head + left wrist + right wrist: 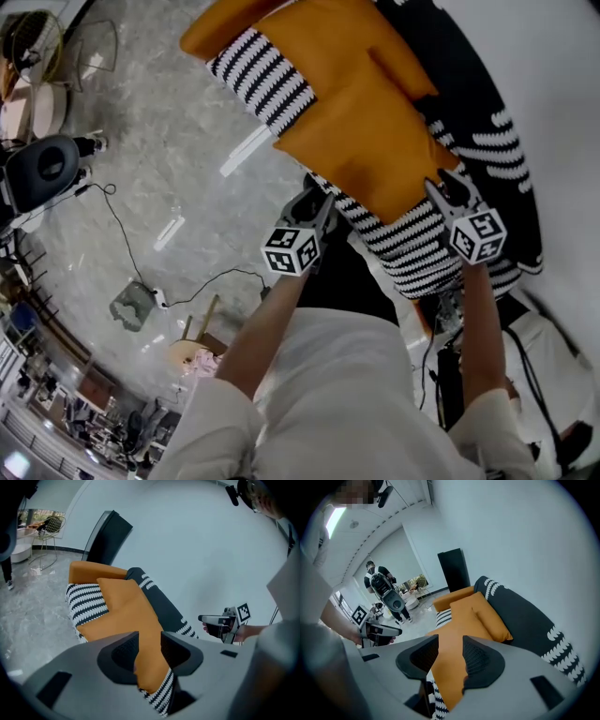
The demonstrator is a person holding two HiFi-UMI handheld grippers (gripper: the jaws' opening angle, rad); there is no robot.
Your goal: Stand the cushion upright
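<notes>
Head view: cushion (366,131) at left gripper (322,208)

The cushion (490,618) is matt orange cloth, the sofa (267,80) coarse striped weave, the floor (169,122) glossy stone.

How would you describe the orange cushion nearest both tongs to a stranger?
Find the striped sofa. On it lies the large cushion, plain orange, its near edge at the left tongs and right tongs; the smaller orange cushion lies beside the black backrest.
</notes>
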